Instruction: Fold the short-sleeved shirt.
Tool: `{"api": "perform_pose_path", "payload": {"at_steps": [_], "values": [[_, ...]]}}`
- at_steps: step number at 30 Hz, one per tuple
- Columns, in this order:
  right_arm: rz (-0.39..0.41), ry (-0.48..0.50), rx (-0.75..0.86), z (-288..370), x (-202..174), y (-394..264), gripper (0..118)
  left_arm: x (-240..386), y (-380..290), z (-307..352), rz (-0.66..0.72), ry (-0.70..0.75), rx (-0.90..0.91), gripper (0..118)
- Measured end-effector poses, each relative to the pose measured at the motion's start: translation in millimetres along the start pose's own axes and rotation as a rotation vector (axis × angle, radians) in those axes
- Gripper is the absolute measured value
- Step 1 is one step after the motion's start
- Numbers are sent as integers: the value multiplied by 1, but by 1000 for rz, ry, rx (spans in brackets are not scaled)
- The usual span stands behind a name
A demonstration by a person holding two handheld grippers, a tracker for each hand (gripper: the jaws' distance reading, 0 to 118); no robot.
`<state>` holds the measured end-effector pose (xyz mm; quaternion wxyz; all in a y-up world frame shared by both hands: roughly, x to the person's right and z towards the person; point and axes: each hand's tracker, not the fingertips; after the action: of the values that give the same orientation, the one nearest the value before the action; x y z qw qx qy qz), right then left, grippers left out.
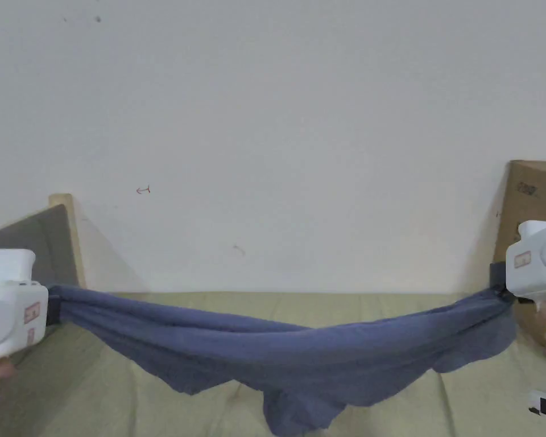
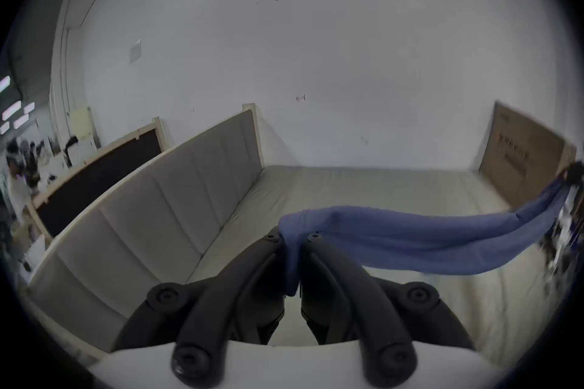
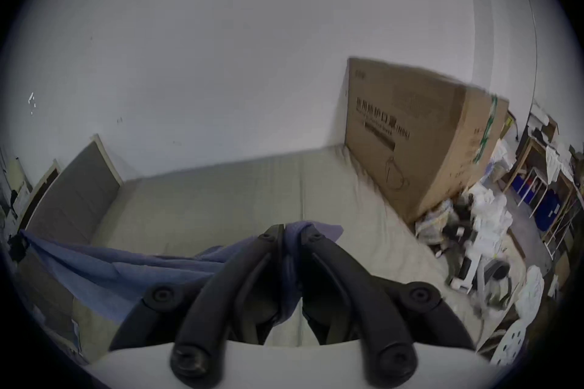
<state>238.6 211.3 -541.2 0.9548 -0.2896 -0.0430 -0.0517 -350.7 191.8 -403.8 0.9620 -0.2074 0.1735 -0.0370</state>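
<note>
Stretching between two claws, the blue shirt (image 1: 300, 358) hangs as a sagging rope across the head view, its long axis running side to side above the mattress (image 1: 95, 392); the left gripper (image 1: 53, 304) pinches one end by the headboard (image 1: 38, 244), the right gripper (image 1: 502, 290) pinches the other by the carton (image 1: 536, 216), and the lowest folds droop in the middle, nearly or just touching the bedding. From the left gripper view, the left gripper (image 2: 292, 238) has both jaws pressed together on a bunch of cloth, and the shirt (image 2: 410, 235) trails off to the right toward the far right gripper (image 2: 572, 175), blurred at the frame's edge. From the right gripper view, the right gripper (image 3: 292, 230) clamps its own wad of fabric in the same way, while the shirt (image 3: 126, 266) runs away to the left toward the far left gripper (image 3: 17, 241). Neither hand is nearer the garment; each holds an end, so the coming move likely turns on lowering this taut, bunched line flat onto the mattress before any fold can begin.
</note>
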Motion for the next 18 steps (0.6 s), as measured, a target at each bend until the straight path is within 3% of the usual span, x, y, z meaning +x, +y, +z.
{"api": "perform_pose_path", "payload": {"at_steps": [5, 8, 12, 15, 18], "values": [[14, -13, -184, -25, 11, -107, 11, 7, -112, 16, 12, -20, -90, 6], [4, 9, -301, -34, 31, -181, 11, 13, -185, 25, -143, 12, -191, 6], [3, -54, -449, -35, 56, -264, 11, 2, -255, 43, 24, -54, -343, 6], [-59, -29, -484, -24, 70, -297, 11, -8, -283, 52, 21, -24, -432, 6], [-23, -46, -495, -20, 74, -312, 11, -17, -299, 62, 41, -42, -465, 6]]}}
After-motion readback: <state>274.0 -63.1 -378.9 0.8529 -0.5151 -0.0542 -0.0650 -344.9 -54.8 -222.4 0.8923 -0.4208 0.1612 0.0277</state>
